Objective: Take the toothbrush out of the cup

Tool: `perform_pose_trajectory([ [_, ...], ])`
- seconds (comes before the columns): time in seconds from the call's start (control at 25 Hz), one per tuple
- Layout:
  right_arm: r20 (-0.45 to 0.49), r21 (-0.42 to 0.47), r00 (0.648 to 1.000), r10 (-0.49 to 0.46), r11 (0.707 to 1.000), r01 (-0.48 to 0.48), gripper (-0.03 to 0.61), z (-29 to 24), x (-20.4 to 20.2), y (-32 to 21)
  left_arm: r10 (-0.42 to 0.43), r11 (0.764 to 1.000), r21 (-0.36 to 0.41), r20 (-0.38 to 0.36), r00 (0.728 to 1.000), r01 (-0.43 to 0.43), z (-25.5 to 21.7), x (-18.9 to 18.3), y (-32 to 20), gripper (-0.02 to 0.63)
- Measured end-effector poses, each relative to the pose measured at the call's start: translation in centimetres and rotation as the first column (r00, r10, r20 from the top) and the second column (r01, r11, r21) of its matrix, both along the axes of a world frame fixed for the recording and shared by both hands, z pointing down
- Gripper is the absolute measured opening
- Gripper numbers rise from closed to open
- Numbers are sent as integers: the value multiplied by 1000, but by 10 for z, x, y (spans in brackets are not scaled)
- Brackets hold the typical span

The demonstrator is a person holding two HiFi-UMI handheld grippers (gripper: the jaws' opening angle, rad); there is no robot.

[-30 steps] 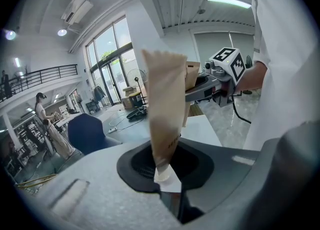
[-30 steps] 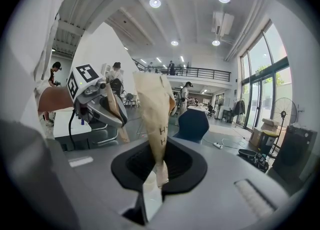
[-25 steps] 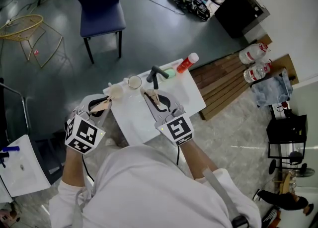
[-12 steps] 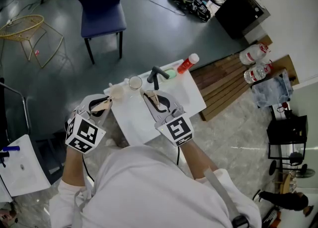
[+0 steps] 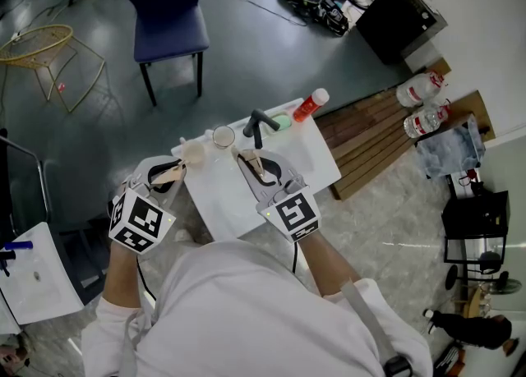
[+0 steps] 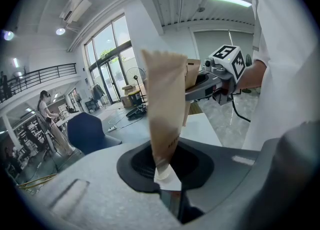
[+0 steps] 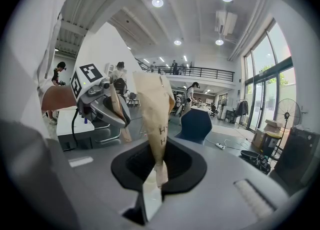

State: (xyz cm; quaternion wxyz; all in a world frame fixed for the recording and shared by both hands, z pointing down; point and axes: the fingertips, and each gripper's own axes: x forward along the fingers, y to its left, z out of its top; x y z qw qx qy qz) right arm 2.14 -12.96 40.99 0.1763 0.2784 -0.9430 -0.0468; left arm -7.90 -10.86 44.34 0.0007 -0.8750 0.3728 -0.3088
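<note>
Honestly, the main worry is the two cups sitting side by side at the far edge of the bench point(image 5: 226, 195): a pale cup point(image 5: 193, 151) just left of the clear cup point(image 5: 223, 135). I can't pick out the toothbrush in any view. It's too small to see whether it stands in one of them or lies somewhere outside, so I can't say if the scene is early or late. If it is in a cup, a slanted pull could tip that cup or drag it off the edge, since both look light and stand right at the rim. The padded jaws also look bulky next to the clear cup's mouth, so a sloppy reach could knock it over rather than catch the brush. A dark bent thing point(image 5: 256, 125), kind of faucet-shaped, stands just right of the clear cup and would be easy to bump. Further right of the clear cup there's a green thing point(image 5: 282, 121), then a red bottle point(image 5: 311, 104) on the corner that a wide swing could clip. Now the jaws. The left gripper point(image 5: 176, 171) hovers near the pale cup, left of the clear cup, with its tan-wrapped jaws pressed together and nothing between them. The right gripper point(image 5: 244, 155) sits just on the near side of the clear cup, a bit to its right, over the bench. Its jaws are closed too, empty, and touching nothing.
</note>
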Motion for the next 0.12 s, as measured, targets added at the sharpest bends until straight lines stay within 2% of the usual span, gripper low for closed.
perform_pose_trajectory([
  [0.12,2,-3,1000,5,1000,-5,25,-3,0,-1,-1,1000,-1,1,1000,1,0,1,-1,44],
])
